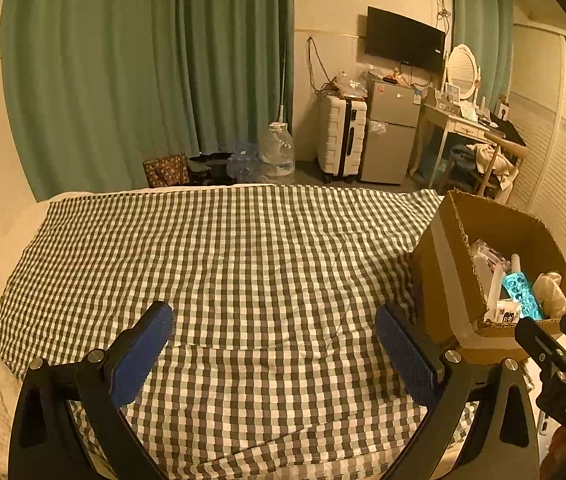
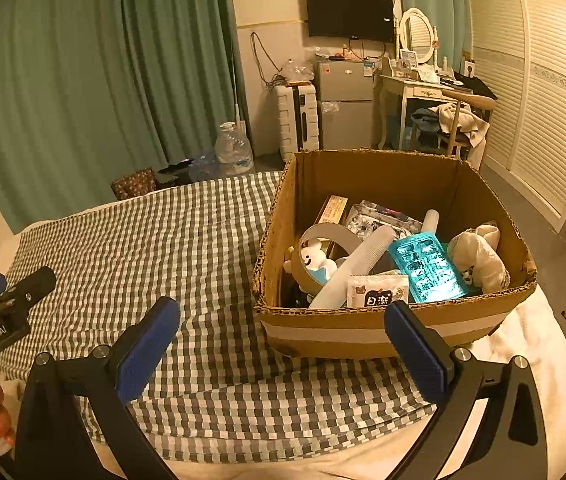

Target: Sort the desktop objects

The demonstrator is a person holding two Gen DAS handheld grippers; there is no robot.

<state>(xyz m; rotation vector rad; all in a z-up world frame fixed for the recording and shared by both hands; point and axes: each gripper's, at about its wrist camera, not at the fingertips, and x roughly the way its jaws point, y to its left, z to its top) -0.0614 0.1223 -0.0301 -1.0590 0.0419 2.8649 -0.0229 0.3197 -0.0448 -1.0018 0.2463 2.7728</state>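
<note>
A cardboard box (image 2: 395,332) stands on the checked cloth (image 2: 187,232) at the right; it also shows in the left wrist view (image 1: 439,264). Inside lie a white comb (image 2: 359,264), a glowing blue blister pack (image 2: 427,268), a white toy figure (image 2: 315,260), a sachet (image 2: 377,292), a tape ring (image 2: 331,234) and a pale cloth bundle (image 2: 479,256). My left gripper (image 1: 275,344) is open and empty above the bare cloth (image 1: 243,256). My right gripper (image 2: 283,340) is open and empty, just in front of the box's near wall.
The bed's far edge drops to a floor with a water jug (image 1: 277,152), a white suitcase (image 1: 343,140), a small fridge (image 1: 391,132) and a dressing table (image 1: 463,124). Green curtains (image 1: 123,72) hang behind. Louvred wardrobe doors (image 2: 543,92) stand at the right.
</note>
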